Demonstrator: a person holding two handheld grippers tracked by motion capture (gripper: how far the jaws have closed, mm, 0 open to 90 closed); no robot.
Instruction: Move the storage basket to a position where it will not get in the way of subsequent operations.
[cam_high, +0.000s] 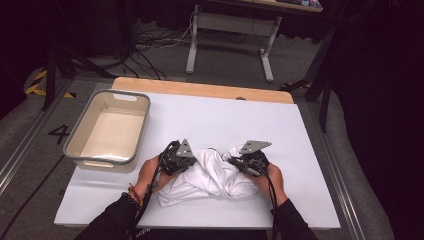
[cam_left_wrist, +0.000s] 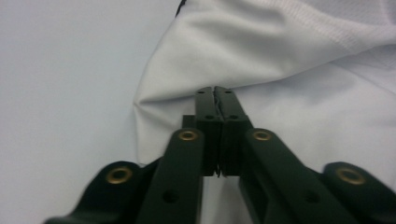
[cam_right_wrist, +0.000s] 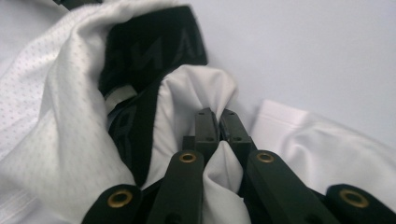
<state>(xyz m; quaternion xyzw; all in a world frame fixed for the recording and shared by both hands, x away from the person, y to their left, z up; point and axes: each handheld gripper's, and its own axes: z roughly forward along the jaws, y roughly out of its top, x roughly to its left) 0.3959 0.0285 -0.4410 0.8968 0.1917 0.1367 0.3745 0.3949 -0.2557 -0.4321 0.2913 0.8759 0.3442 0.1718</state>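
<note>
Pinching the crumpled white mesh-fabric garment (cam_high: 212, 177) on the white table (cam_high: 200, 120), both left gripper (cam_left_wrist: 215, 93) and right gripper (cam_right_wrist: 216, 116) jaws clench cloth

the table (cam_high: 210, 90) has a pale wooden top covered by a white sheet (cam_high: 250, 125). around it lies grey floor (cam_high: 235, 60) with black cables (cam_high: 150, 40), yellow-and-black hazard tape (cam_high: 37, 82) at the left and a painted number four (cam_high: 59, 133). beyond stands a white-legged desk (cam_high: 230, 22). the surroundings are dim.
</note>
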